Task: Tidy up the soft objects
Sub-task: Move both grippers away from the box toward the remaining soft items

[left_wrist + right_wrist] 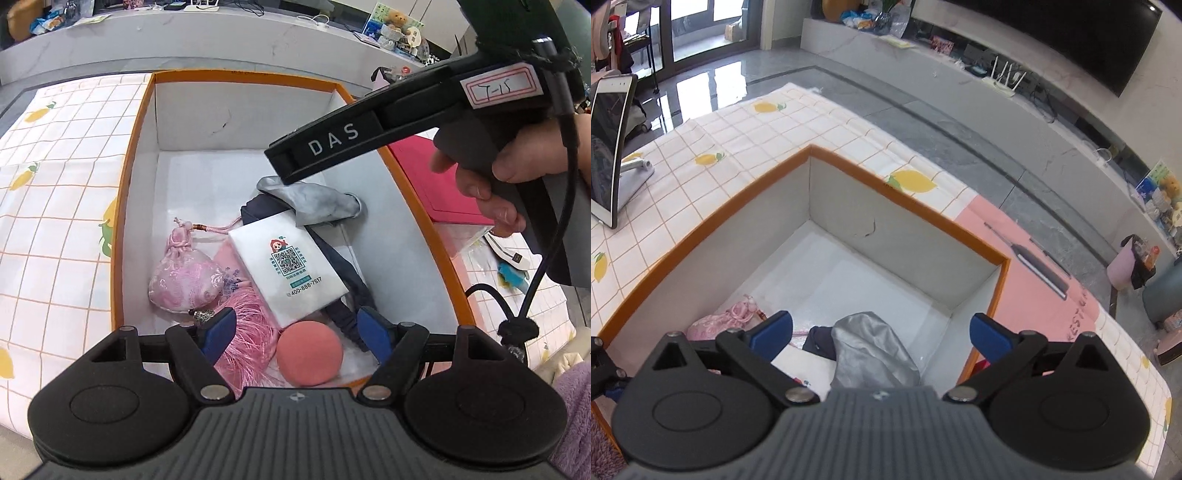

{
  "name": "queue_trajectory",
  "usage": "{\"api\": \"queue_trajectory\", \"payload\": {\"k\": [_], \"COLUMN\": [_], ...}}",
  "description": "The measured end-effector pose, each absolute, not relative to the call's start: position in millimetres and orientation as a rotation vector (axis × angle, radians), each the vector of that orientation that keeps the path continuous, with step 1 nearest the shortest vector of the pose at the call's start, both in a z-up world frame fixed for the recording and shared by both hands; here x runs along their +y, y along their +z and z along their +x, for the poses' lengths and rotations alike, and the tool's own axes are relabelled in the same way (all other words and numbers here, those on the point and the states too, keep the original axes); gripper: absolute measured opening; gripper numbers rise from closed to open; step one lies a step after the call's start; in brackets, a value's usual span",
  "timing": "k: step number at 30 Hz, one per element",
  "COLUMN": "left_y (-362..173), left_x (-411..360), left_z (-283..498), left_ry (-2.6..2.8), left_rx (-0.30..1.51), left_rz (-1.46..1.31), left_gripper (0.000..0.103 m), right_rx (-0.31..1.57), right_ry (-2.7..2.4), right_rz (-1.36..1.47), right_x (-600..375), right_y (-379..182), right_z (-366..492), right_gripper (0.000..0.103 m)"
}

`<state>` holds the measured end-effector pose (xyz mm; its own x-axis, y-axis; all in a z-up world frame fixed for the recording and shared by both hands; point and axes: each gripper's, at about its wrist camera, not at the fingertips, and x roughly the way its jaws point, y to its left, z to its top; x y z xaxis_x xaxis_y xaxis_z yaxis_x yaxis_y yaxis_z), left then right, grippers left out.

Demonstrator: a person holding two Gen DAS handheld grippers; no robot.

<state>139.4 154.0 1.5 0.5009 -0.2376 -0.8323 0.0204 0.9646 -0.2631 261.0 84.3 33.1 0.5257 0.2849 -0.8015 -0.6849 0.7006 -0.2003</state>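
Note:
An orange-rimmed white box (125, 206) holds the soft objects: a pink satin pouch (181, 277) with a pink tassel (247, 332), a white tissue pack (291, 266), a grey silk cloth (317, 201), a dark blue cloth (351, 277) and a coral sponge ball (309, 352). My left gripper (299, 334) is open and empty just above the ball and tassel. My right gripper (881, 334) is open and empty above the grey cloth (868, 343); its body shows in the left wrist view (369, 136) over the box's (905, 199) right side.
The box sits on a lemon-print checked tablecloth (55, 155). A red flat box (436, 177) and small items lie right of it. A tablet on a stand (609, 147) is at the table's far left. A pink mat (1034, 266) lies beyond the box.

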Motion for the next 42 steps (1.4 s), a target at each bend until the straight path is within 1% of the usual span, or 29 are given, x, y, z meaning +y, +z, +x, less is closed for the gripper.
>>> {"api": "queue_trajectory", "payload": {"k": [8, 10, 15, 21, 23, 26, 31, 36, 39, 42], "left_y": [17.8, 28.5, 63.9, 96.2, 101.3, 104.8, 98.0, 81.1, 65.9, 45.5], "left_x": [151.2, 151.3, 146.6, 121.5, 108.6, 83.1, 30.7, -17.7, -43.9, -62.9], "left_z": [124.0, 117.7, 101.4, 101.3, 104.3, 108.6, 116.9, 123.8, 127.2, 131.5], "left_ry": [-0.086, -0.069, 0.000, 0.046, 0.037, -0.003, -0.102, -0.151, -0.143, -0.160], "left_rx": [0.967, 0.919, 0.791, 0.734, 0.723, 0.716, 0.700, 0.679, 0.694, 0.714], "left_rz": [-0.209, -0.213, -0.211, -0.171, -0.155, -0.127, -0.062, 0.016, 0.035, 0.065], "left_gripper": [0.090, 0.095, 0.102, 0.102, 0.102, 0.102, 0.102, 0.102, 0.102, 0.102], "right_rx": [0.812, 0.791, 0.728, 0.654, 0.662, 0.615, 0.638, 0.698, 0.670, 0.734], "right_ry": [0.600, 0.600, 0.541, 0.404, 0.346, 0.268, 0.171, 0.085, 0.053, 0.097], "right_rz": [-0.471, -0.441, -0.400, -0.442, -0.476, -0.452, -0.333, -0.283, -0.225, -0.173], "right_x": [65.9, 54.0, 11.9, -50.2, -73.4, -115.0, -181.7, -219.6, -235.2, -249.4], "right_y": [59.0, 73.3, 114.2, 155.1, 161.9, 166.3, 143.8, 91.7, 61.9, 34.9], "right_z": [253.9, 250.4, 241.7, 223.5, 215.3, 200.2, 188.3, 194.7, 205.2, 217.7], "right_gripper": [0.100, 0.100, 0.100, 0.100, 0.100, 0.100, 0.100, 0.100, 0.100, 0.100]}}
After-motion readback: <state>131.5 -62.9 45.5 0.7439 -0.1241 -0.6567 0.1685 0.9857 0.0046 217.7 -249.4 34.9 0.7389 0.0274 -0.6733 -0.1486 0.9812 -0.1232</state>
